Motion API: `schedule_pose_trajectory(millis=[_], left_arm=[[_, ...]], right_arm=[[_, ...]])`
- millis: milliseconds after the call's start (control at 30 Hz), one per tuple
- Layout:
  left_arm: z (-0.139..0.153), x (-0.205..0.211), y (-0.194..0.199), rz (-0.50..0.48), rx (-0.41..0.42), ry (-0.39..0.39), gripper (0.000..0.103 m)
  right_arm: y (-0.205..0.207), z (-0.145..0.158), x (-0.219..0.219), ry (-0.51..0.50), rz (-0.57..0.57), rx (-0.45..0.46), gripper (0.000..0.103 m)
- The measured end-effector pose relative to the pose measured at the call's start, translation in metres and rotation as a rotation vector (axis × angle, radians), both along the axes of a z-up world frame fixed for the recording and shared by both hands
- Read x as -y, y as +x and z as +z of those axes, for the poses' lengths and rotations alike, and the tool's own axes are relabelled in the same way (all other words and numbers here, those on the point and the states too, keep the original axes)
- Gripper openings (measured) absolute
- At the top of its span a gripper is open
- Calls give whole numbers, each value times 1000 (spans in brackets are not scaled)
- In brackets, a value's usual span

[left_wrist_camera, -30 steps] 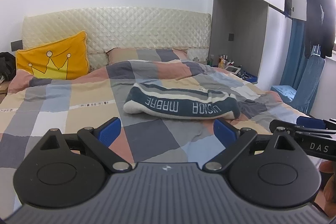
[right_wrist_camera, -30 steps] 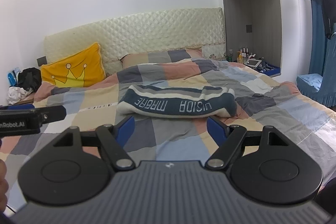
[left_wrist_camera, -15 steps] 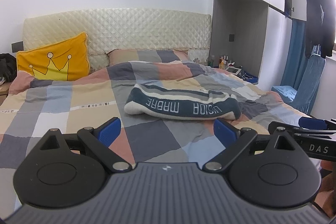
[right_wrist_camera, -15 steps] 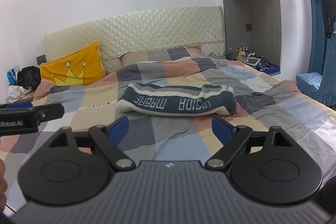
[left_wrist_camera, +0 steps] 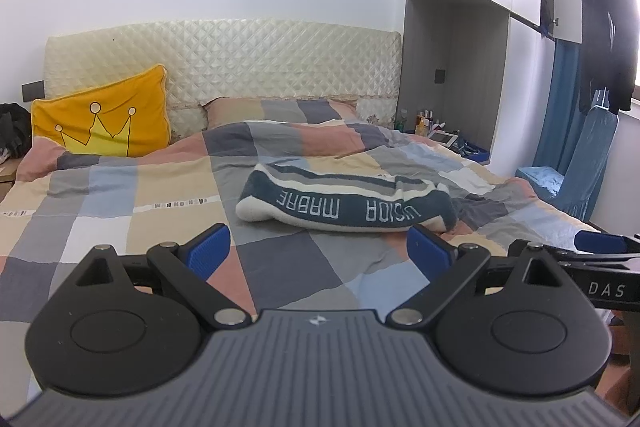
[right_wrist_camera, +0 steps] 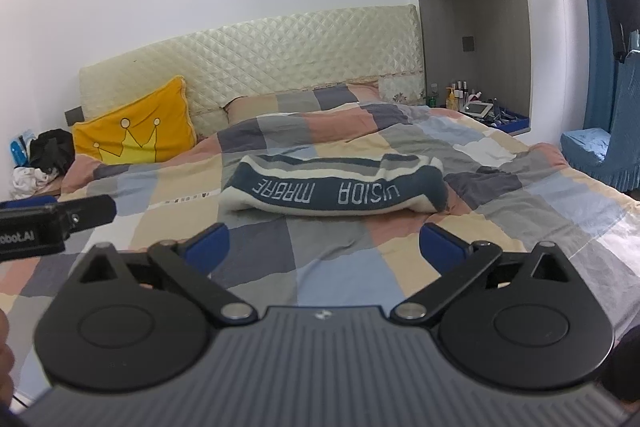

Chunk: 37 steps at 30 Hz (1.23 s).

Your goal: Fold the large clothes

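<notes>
A folded dark-teal and cream garment (left_wrist_camera: 344,201) (right_wrist_camera: 336,189) with white lettering lies in the middle of the bed. My left gripper (left_wrist_camera: 318,249) hovers over the near part of the bed, short of the garment, open with nothing between its blue pads. My right gripper (right_wrist_camera: 324,243) hangs beside it at the same distance; its jaws are opening wide and hold nothing. Each gripper shows at the edge of the other's view: the right gripper (left_wrist_camera: 600,243) and the left gripper (right_wrist_camera: 80,207).
The bed carries a checked quilt (left_wrist_camera: 132,211) (right_wrist_camera: 520,203). A yellow crown cushion (left_wrist_camera: 100,125) leans on the quilted headboard (left_wrist_camera: 240,61). A nightstand with bottles (right_wrist_camera: 476,109) and a blue chair (left_wrist_camera: 580,167) stand to the right. Dark clothes (left_wrist_camera: 608,39) hang above.
The right gripper's blue pads have spread apart step by step. The left gripper, both hands and the garment have stayed as they were.
</notes>
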<state>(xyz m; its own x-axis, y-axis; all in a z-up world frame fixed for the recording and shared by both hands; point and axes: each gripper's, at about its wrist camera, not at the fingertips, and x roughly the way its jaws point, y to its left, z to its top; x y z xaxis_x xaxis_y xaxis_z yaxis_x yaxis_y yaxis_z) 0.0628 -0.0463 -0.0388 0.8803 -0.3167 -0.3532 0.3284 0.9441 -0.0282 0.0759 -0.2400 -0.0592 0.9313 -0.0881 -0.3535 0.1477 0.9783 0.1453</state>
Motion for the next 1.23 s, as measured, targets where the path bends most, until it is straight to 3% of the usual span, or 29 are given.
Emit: schedule_pose_trajectory(millis=[1233], left_arm=[[4,2,-6,-3,9,-13,98]], right_arm=[[-3,-7,0,21,0,-21,103]])
